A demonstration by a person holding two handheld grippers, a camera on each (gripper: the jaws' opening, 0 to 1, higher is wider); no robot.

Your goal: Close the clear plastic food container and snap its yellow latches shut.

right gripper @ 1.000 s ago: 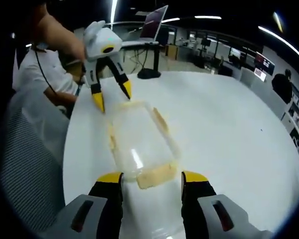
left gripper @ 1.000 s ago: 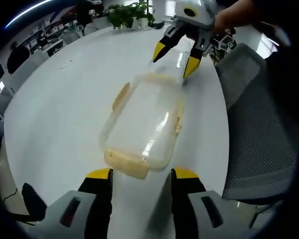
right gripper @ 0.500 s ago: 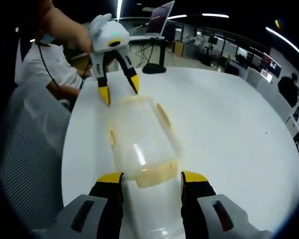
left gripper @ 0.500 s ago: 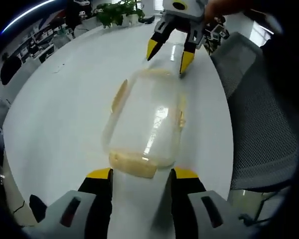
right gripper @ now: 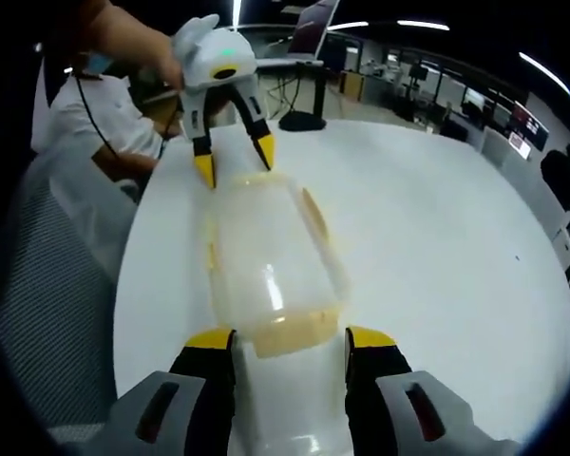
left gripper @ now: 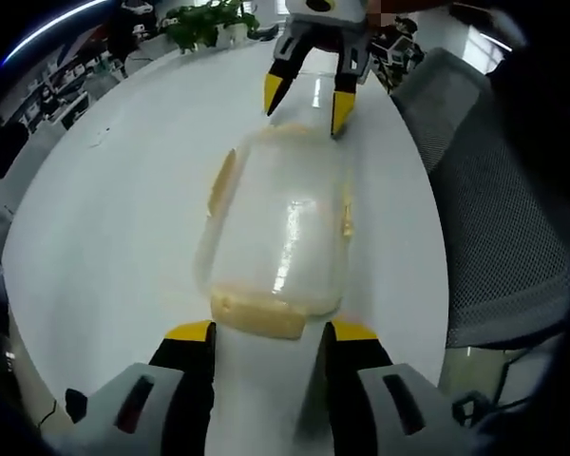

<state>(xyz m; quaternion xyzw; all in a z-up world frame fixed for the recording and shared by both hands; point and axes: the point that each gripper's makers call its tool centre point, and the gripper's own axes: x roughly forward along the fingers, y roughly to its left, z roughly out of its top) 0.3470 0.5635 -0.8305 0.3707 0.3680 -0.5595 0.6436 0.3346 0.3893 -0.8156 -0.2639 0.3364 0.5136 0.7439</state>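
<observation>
A clear plastic container (left gripper: pixel 275 228) lies lengthwise on the white table (left gripper: pixel 114 218) with its lid resting on top. A yellow latch (left gripper: pixel 258 318) at its near end sits just ahead of my left gripper (left gripper: pixel 271 334), which is open with nothing between its jaws. Another yellow latch (left gripper: pixel 221 180) flares out along the side. My right gripper (left gripper: pixel 307 103) stands open at the far end. In the right gripper view the container (right gripper: pixel 266 266) runs away from my right gripper (right gripper: pixel 290 340), whose open jaws flank the end latch (right gripper: pixel 290 332). The left gripper (right gripper: pixel 235 161) hangs open over the opposite end.
A grey mesh chair (left gripper: pixel 494 218) stands close to the table's edge beside the container. Potted plants (left gripper: pixel 204 24) sit at the far edge. A laptop on a stand (right gripper: pixel 309 38) is at the back, and a person in a white shirt (right gripper: pixel 85 133) sits nearby.
Both grippers have drawn closer to the container's two ends. Each now lines up more squarely with an end latch. The container has stayed put.
</observation>
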